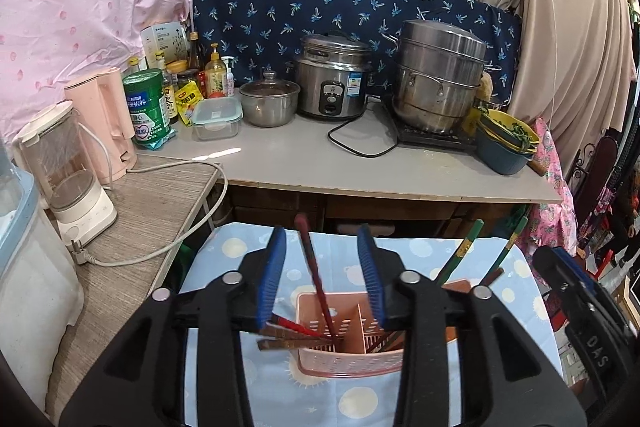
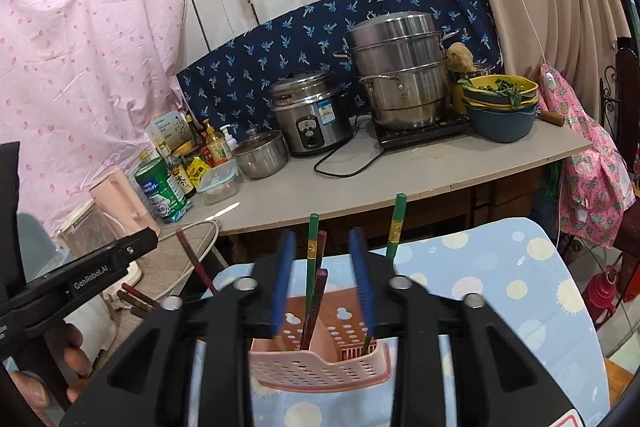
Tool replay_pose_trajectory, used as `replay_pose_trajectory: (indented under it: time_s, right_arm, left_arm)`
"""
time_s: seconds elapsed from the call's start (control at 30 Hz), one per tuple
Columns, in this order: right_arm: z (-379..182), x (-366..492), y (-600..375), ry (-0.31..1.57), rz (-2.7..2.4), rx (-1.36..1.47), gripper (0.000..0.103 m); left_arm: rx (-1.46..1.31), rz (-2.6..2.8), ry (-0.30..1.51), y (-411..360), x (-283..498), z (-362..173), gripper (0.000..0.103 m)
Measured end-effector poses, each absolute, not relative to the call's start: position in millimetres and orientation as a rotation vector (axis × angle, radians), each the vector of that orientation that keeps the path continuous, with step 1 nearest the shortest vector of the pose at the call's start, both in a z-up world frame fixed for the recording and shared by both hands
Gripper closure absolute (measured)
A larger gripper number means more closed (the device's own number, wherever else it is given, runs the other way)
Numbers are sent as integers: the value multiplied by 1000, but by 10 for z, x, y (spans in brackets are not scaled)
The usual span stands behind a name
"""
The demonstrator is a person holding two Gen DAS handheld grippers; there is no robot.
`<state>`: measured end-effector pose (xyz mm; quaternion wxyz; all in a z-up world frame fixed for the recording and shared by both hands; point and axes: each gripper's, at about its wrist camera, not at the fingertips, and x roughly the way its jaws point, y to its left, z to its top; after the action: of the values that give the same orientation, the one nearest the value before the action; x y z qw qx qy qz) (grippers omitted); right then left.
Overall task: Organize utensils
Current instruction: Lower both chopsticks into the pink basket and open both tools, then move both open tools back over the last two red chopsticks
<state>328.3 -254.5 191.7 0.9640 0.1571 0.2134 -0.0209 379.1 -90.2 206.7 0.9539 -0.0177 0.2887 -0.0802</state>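
Both tools hang with jaws apart: the left tool (image 1: 322,279) around a red chopstick (image 1: 316,275), the right tool (image 2: 322,283) around green chopsticks (image 2: 311,259). Let them drop cleanly into the pink basket (image 2: 320,367).

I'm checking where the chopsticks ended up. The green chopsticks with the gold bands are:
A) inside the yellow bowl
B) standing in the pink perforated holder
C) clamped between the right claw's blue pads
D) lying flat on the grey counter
B: the green chopsticks stand upright with their lower ends down in the pink holder, and the right claw is open around them, its pads clear.
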Motion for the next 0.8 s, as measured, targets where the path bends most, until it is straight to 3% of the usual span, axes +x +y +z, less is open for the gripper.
replay_pose_trajectory:
  time_s: [0.47, 0.57, 0.63, 0.8]
  right_arm:
    - [1935, 2713, -2428, 414, -43, 291, 57]
    - [1906, 2565, -2384, 418, -43, 286, 54]
    - [1865, 2477, -2352, 426, -46, 285, 49]
    - [1724, 2225, -2268, 454, -46, 285, 48]
  left_arm:
    - [-14, -157, 602, -856, 3406, 2006, 63]
    - [-16, -155, 600, -818, 3285, 1996, 55]
    - [-11, -156, 597, -800, 3192, 1975, 55]
    - [13, -158, 611, -755, 2939, 1839, 54]
